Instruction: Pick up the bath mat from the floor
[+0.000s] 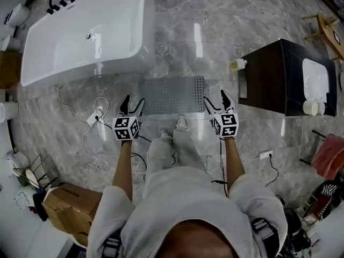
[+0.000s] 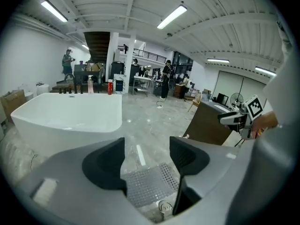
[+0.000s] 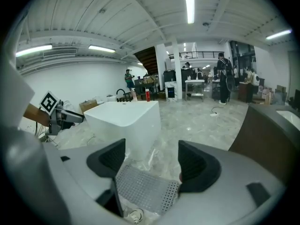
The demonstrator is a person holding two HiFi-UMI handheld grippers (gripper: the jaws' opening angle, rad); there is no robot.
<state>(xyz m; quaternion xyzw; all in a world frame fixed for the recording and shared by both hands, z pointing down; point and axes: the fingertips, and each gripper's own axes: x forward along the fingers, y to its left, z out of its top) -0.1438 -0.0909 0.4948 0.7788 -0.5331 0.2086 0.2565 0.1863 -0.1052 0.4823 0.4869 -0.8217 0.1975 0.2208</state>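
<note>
The bath mat (image 1: 172,95) is a grey perforated rectangle lying flat on the marble floor, just in front of the white bathtub (image 1: 88,31). My left gripper (image 1: 132,107) hovers open above the mat's near left corner. Open too, my right gripper (image 1: 216,102) hangs above the mat's near right corner. Nothing sits between either pair of jaws. Far below the open jaws, the mat (image 2: 147,185) shows in the left gripper view, and the mat (image 3: 144,190) shows likewise in the right gripper view.
A dark wooden vanity cabinet (image 1: 271,77) with a white basin stands at the right. White cables (image 1: 97,117) trail over the floor at the left. A cardboard box (image 1: 70,208) and a wire rack (image 1: 37,171) sit near the lower left. The person's feet (image 1: 174,130) stand at the mat's near edge.
</note>
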